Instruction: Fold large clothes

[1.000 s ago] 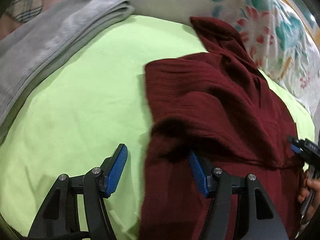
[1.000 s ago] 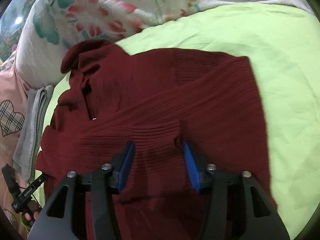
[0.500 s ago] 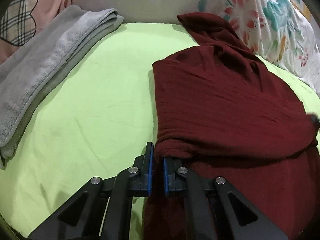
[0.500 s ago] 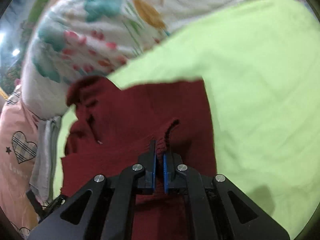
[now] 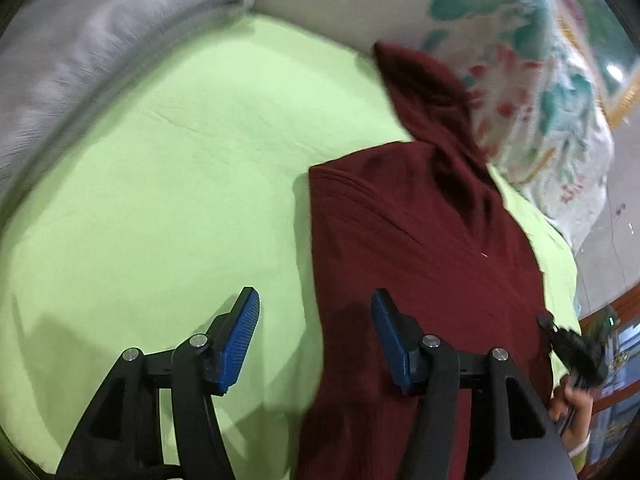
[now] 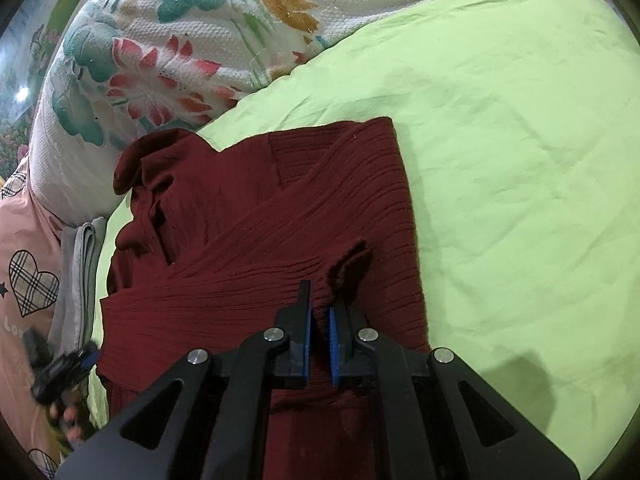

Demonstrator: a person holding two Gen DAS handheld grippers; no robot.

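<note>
Maroon sweater [image 6: 256, 240] lies half folded, lower middle. Right gripper [image 6: 319, 330] pinches its folded sleeve; left gripper [image 5: 316, 336] is opening, empty. Pull gently, keeping edges straight.

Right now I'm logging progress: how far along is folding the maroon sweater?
Done: the maroon sweater lies partly folded on the green sheet. In hand: right gripper pinches a ridge of it; left gripper is opening, clear of it. Left: collar end still rumpled.
</note>
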